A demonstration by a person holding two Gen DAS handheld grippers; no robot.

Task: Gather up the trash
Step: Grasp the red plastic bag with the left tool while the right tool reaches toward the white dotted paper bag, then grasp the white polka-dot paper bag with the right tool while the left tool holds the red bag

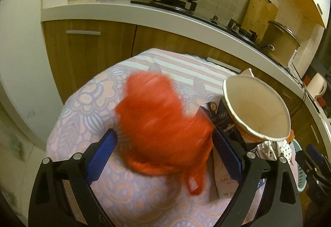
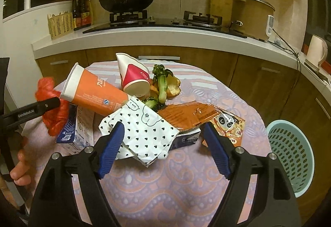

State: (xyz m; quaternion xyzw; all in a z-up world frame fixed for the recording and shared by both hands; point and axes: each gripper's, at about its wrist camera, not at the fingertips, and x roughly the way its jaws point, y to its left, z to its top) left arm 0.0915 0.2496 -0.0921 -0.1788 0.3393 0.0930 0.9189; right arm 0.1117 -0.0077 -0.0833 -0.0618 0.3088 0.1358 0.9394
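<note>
A crumpled red plastic bag (image 1: 161, 119), blurred, lies on the table between the wide-apart fingers of my left gripper (image 1: 164, 133); its right pad touches the bag, its left pad sits at the bag's edge. An orange paper cup (image 1: 256, 106) leans on a dark blue carton (image 1: 221, 117) just to the right. My right gripper (image 2: 163, 126) stands open above a white paper wrapper with black hearts (image 2: 142, 133). Behind that are the orange cup (image 2: 93, 94), a red-and-white cup (image 2: 134, 77), vegetable scraps (image 2: 161, 82), an orange foil wrapper (image 2: 186, 115) and a panda wrapper (image 2: 227, 123).
A teal mesh basket (image 2: 289, 154) stands low at the table's right side. The round table (image 2: 165, 185) has a patterned cloth. Behind it runs a counter (image 2: 165, 36) with a wok, stove, rice cooker and kettle. A person's hand (image 2: 20, 164) shows at the left.
</note>
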